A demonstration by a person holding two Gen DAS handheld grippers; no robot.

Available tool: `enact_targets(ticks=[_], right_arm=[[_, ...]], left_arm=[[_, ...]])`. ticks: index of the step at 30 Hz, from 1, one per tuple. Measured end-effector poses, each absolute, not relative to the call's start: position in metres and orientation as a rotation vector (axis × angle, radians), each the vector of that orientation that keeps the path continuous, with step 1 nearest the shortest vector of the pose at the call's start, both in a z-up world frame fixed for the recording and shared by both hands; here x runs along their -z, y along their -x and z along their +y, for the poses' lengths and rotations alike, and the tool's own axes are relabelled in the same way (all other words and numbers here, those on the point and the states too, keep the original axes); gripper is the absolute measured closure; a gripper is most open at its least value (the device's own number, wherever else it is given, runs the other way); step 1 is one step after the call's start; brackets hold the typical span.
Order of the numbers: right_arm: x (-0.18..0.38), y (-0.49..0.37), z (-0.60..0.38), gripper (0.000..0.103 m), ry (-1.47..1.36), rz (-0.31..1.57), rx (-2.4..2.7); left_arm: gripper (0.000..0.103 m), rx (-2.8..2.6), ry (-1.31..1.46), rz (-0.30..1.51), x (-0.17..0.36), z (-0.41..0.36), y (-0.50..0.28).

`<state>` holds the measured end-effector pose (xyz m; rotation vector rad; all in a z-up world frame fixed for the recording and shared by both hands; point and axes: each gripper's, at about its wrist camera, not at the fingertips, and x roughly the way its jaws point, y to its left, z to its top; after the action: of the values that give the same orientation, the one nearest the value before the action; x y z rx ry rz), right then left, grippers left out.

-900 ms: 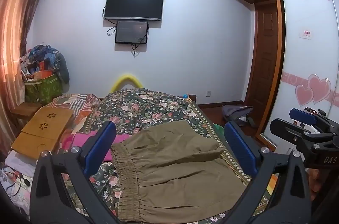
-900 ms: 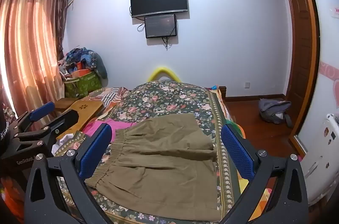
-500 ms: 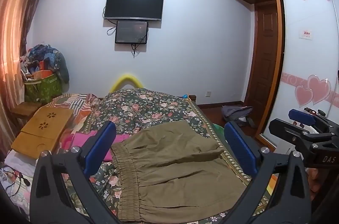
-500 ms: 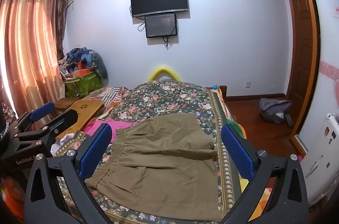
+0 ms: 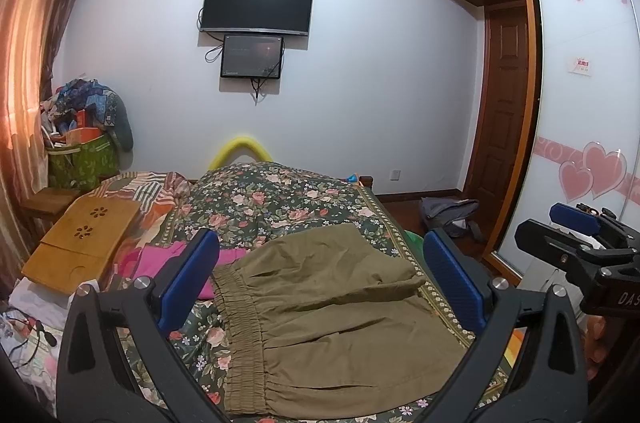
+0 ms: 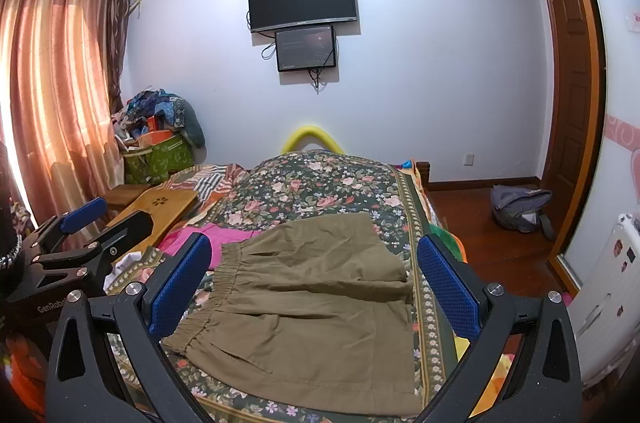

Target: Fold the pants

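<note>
Olive-green pants (image 5: pixel 320 315) lie on the floral bedspread (image 5: pixel 280 199), with the elastic waistband to the left and the fabric doubled over itself. They also show in the right wrist view (image 6: pixel 308 307). My left gripper (image 5: pixel 320 279) is open and empty, held above the near part of the pants. My right gripper (image 6: pixel 314 283) is open and empty, also above the pants. Each gripper shows at the edge of the other's view: the right gripper (image 5: pixel 588 247) at the right, the left gripper (image 6: pixel 76 235) at the left.
A pink garment (image 5: pixel 160 263) lies left of the pants. A wooden lap tray (image 5: pixel 84 235) sits on the bed's left side. A green bag of clothes (image 5: pixel 80 159) stands by the curtain. A grey backpack (image 6: pixel 520 207) lies on the floor by the wardrobe (image 5: pixel 580 103).
</note>
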<state>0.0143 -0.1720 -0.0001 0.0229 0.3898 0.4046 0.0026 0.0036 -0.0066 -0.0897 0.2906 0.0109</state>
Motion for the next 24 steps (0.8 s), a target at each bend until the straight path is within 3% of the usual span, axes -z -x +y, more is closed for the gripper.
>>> enact_targets(ticks=[24], right_arm=[[-0.0056,-0.011,-0.1718,0.001,-0.026,0.383,-0.403]], left_arm=[[0.0,-0.017,0.082,0.287,0.0078,0.0012,-0.0007]])
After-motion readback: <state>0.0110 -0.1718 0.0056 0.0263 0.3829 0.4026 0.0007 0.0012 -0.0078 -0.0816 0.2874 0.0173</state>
